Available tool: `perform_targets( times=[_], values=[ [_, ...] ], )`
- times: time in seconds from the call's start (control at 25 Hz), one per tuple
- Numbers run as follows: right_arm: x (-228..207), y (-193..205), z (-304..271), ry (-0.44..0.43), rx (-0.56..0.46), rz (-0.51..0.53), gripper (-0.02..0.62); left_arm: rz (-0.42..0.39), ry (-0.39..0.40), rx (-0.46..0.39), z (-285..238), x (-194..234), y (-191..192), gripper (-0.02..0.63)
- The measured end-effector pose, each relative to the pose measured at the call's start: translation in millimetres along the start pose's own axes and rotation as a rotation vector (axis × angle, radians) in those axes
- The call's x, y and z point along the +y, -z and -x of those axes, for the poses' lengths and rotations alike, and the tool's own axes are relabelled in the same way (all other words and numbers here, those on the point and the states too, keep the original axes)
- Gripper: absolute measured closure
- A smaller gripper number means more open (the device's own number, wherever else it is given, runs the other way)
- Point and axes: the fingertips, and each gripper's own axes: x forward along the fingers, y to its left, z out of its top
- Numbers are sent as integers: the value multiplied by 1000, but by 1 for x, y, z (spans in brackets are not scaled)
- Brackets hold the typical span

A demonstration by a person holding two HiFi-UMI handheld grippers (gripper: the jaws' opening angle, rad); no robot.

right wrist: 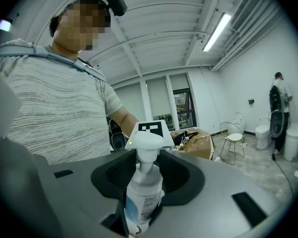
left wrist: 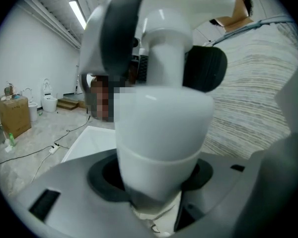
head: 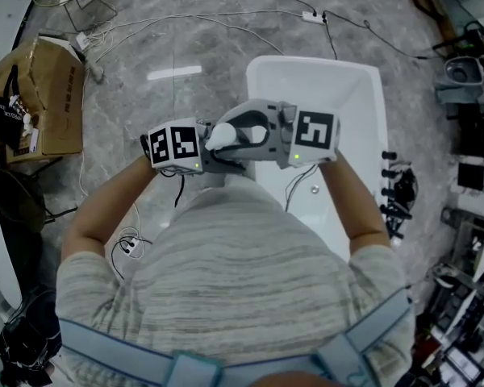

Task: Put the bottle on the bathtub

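Note:
A white pump bottle (head: 223, 135) is held upright in front of the person's chest, above the near left rim of the white bathtub (head: 315, 79). My left gripper (head: 214, 156) comes from the left and grips the bottle's lower body (left wrist: 161, 133), which fills the left gripper view. My right gripper (head: 246, 135) comes from the right, and its dark pads hug the bottle (right wrist: 143, 192) on both sides low down. In the left gripper view the right gripper's black fingers (left wrist: 208, 68) flank the neck under the pump head. The tub's corner (left wrist: 89, 138) shows below.
A cardboard box (head: 44, 95) stands on the grey floor at the left. Cables and a power strip (head: 310, 16) lie beyond the tub. Dark equipment (head: 468, 176) crowds the right side. A wire chair (right wrist: 232, 138) and another person (right wrist: 278, 103) are farther off.

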Motion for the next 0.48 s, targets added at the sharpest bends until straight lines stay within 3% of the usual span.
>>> perform_targets(
  times=[0.08,0.2,0.48],
  values=[
    [-7,2,7,4,-7,-7,461,7,-6,2,-3,9,-3,357],
    [-17,6,13,-13,-8,-29,377,8,-12,14,-5,22,0,357],
    [-41,6,15,-46,-20,-39,376,13,-14,5,9,48,-2,357]
  ],
)
